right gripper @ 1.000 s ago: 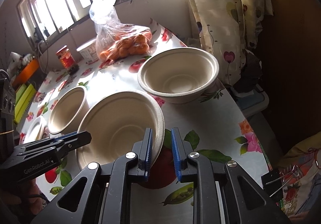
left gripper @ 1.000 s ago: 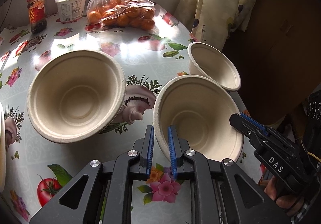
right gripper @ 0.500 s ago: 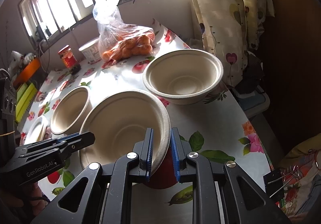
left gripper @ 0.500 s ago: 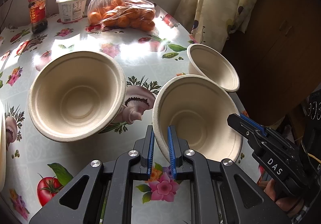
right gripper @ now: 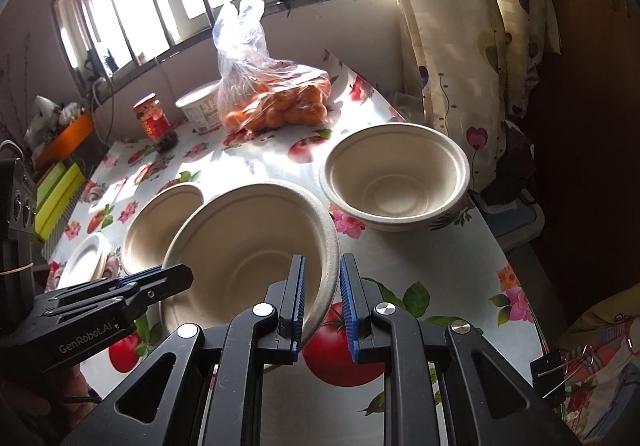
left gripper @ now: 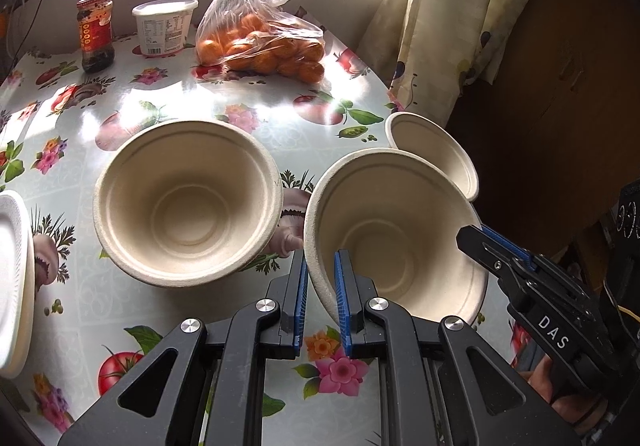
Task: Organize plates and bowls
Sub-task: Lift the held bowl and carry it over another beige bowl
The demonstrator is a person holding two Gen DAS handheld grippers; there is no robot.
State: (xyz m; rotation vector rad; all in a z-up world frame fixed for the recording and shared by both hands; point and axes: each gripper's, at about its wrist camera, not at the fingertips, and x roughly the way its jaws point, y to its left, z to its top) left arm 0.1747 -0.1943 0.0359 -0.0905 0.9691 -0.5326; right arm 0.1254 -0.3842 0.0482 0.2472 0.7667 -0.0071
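Left gripper (left gripper: 320,294): clamped on middle bowl (left gripper: 396,238) rim.
Right gripper (right gripper: 322,302): clamped on that bowl's opposite rim.
Middle bowl: tilted over table (left gripper: 180,102), between two other bowls.

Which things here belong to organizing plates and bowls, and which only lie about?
For the job: held bowl, left bowl, far bowl, white plates.
Lying about: bag of oranges, sauce jar, white tub.

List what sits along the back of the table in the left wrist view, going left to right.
Red-labelled jar → white tub → bag of oranges → curtain.
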